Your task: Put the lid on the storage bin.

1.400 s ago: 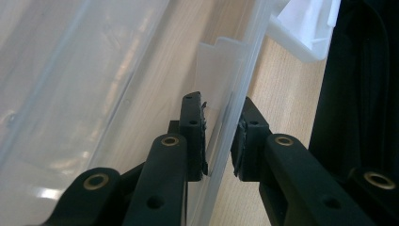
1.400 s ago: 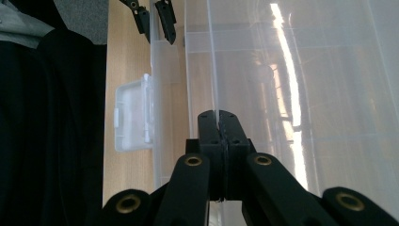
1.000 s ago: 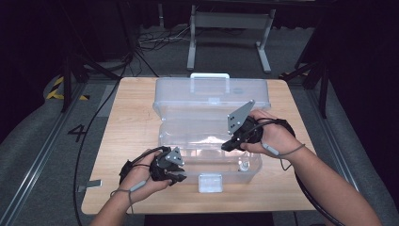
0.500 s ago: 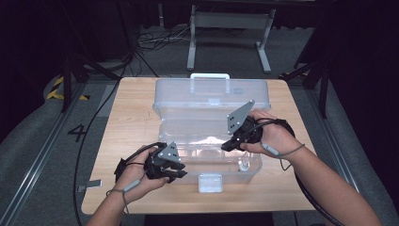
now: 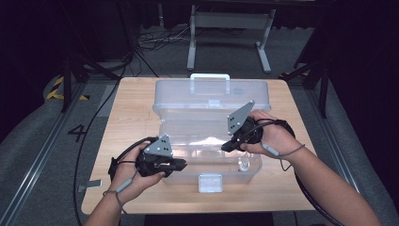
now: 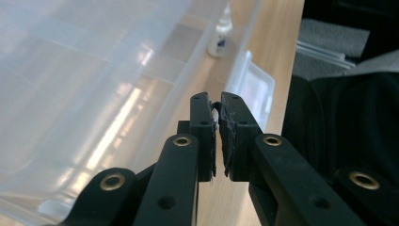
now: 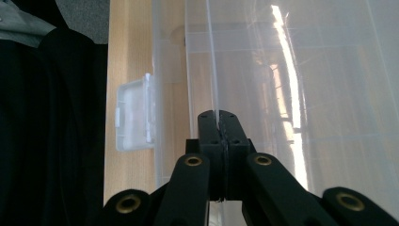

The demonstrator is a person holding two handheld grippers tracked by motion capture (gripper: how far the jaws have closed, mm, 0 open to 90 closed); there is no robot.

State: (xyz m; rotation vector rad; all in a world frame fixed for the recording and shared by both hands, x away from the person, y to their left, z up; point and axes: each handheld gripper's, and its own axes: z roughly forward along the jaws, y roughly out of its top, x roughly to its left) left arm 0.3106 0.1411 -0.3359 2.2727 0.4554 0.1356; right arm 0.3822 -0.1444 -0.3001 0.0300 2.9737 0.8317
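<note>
Light, springy box, pinched at an inner wall by one claw.

High view: sits centre frame on the pale wooden table, a clear, thin-walled plastic storage box, lid thrown back toward the top. Looks light, slick and bendy, so best gripped at a rim or at the white front latch. Right gripper mid-box; left gripper at the lower-left corner.
Left gripper view: left gripper has just been closing, now down to a sliver, apparently on nothing. Adds a small clear dropper bottle at the top, standing inside.
Right gripper view: right gripper clamped tight on a thin clear inner wall, a bite hard to read from above.
</note>
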